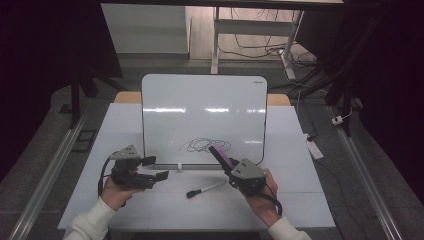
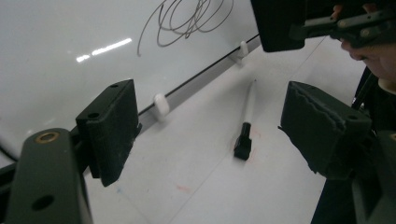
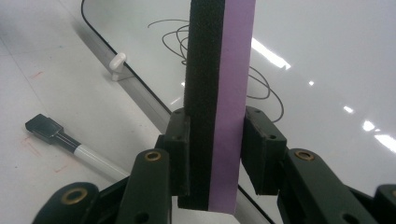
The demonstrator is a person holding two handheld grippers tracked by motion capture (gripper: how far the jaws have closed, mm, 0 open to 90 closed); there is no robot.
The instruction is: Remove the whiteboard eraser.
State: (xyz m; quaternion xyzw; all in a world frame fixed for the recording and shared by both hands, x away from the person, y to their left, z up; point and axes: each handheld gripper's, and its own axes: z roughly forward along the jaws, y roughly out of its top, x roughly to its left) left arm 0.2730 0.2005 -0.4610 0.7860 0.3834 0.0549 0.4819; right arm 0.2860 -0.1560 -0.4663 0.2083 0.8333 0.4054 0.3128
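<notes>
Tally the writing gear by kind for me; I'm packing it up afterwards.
Whiteboard: 1
Marker: 1
Eraser, purple and black, clamped in the right tool: 1
Total: 3

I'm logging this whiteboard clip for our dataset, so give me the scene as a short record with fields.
surface: white table
board: whiteboard standing upright near the table's middle
marks: dark scribble low on the board
right gripper: shut on a purple and black eraser, held up near the scribble
left gripper: open, holding nothing, left of the board's lower edge
marker: lying on the table in front of the board, black cap pointing left, untouched
</notes>
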